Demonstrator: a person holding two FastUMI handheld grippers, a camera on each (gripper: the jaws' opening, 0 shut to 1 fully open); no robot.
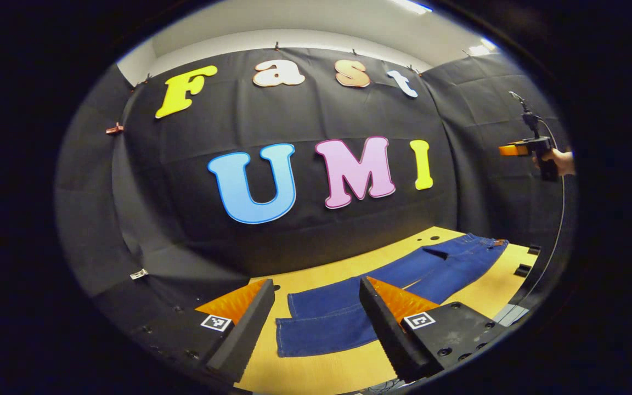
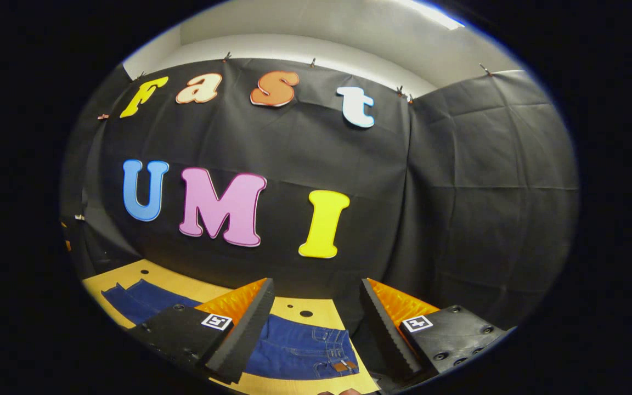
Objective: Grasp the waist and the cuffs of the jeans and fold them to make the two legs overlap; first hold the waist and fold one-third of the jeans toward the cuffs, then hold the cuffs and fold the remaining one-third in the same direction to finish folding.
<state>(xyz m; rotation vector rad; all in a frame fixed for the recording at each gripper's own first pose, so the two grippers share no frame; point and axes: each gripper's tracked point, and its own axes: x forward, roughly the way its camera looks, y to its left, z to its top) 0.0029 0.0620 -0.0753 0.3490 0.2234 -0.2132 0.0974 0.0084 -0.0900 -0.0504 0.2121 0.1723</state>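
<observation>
Blue jeans [image 1: 387,291] lie flat on the wooden table [image 1: 321,373], both legs spread side by side. In the left gripper view the cuffs [image 1: 305,323] lie nearest, the waist [image 1: 486,244] at the far right. My left gripper [image 1: 316,329] hovers open above the cuffs, holding nothing. In the right gripper view the waist with its belt loops [image 2: 321,351] lies just below my right gripper [image 2: 316,334], which is open and empty. The legs [image 2: 140,299] run off to the left. The right gripper [image 1: 535,151], held by a hand, also shows high at the far right of the left gripper view.
The table [image 2: 305,307] has small holes near the back edge [image 2: 306,314]. Black cloth walls close in behind and on both sides. Black brackets [image 1: 524,269] sit on the table's right edge, with a cable [image 1: 560,219] hanging from the right gripper.
</observation>
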